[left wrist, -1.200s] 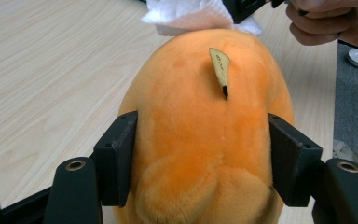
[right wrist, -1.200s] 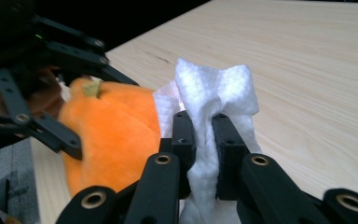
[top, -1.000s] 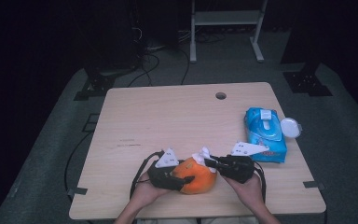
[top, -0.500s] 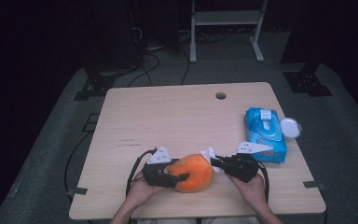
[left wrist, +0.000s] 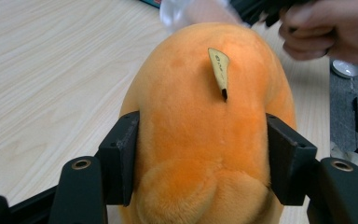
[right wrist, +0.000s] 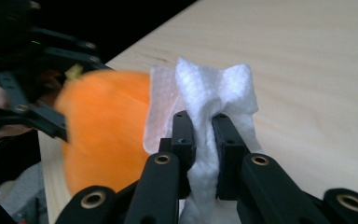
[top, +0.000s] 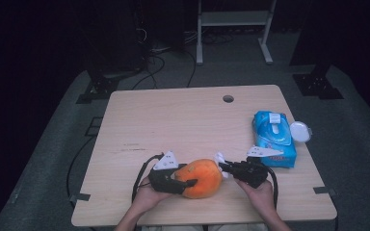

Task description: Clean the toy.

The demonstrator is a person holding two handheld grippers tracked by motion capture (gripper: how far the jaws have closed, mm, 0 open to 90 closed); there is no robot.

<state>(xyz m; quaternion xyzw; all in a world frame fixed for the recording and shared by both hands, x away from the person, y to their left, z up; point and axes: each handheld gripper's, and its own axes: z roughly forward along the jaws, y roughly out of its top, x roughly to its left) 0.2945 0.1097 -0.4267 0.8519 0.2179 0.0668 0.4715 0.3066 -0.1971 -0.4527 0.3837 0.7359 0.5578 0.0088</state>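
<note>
**Orange plush getting a wipe-down**

Left gripper (top: 185, 181) has its fingers (left wrist: 119, 156) clamped on both sides of the orange plush toy (top: 201, 178), which sits near the front edge of the table (top: 173, 120). Just to its right, the right gripper (top: 223, 167) has its fingers (right wrist: 185, 140) pinching a bunched white wipe (right wrist: 212, 93), right up against the plush. Further right, a blue wipes pack (top: 273, 137) sits by the table's edge.

Motion-blurred orange plush toy (right wrist: 107, 126) beside the white wipe (right wrist: 209, 98), its lower part cut off.
</note>
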